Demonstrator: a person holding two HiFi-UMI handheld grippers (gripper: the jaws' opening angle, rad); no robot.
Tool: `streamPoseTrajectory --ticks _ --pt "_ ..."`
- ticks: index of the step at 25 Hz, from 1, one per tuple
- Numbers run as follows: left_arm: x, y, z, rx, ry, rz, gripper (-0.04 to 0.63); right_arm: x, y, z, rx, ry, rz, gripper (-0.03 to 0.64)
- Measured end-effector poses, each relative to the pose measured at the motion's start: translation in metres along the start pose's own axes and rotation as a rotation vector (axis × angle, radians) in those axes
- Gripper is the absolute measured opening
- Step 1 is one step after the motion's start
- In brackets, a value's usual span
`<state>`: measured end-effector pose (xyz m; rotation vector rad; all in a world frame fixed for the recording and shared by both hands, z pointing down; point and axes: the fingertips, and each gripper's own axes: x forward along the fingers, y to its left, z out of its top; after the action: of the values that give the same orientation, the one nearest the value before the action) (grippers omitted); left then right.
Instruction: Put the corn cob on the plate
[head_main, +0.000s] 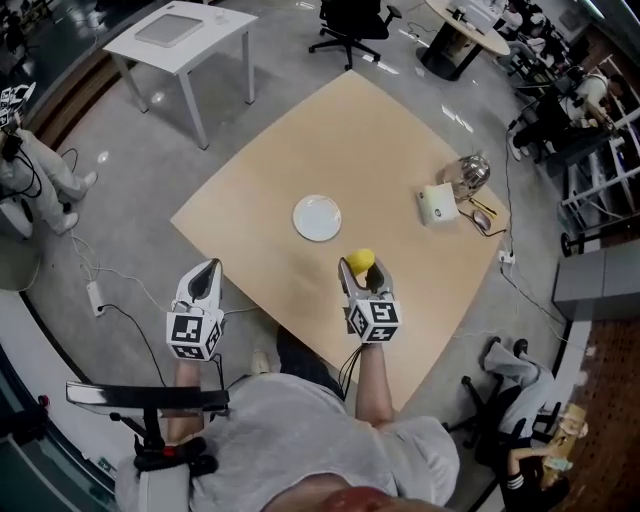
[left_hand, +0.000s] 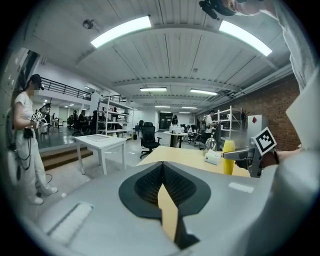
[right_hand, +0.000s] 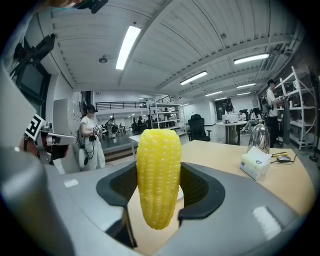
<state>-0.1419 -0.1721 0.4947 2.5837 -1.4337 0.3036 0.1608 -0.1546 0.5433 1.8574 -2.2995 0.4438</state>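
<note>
Your R gripper (head_main: 361, 272), clamped on the upright corn (right_hand: 158, 177) at the table's (head_main: 260, 180) near edge, has the plate (head_main: 317, 217) ahead-left; L gripper (head_main: 208, 267) closed, empty.

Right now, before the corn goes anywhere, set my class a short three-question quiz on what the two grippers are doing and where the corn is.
1. Fill in: the left gripper has its jaws ____, with nothing between them.
2. Choose: the corn cob is held by A) the left gripper, B) the right gripper, C) neither.
3. True or false: the corn cob lies on the plate.

Key: 1 shut. 2 B. 3 false; the plate is bare, and the cob is in the jaws above the table.
</note>
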Motion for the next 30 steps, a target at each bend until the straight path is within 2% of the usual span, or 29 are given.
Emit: streamPoseTrajectory --ticks 30 --pt "0.075 0.011 -0.048 -0.062 0.157 0.021 0.020 0.124 -0.040 -0.054 0.002 0.169 0.071 0.255"
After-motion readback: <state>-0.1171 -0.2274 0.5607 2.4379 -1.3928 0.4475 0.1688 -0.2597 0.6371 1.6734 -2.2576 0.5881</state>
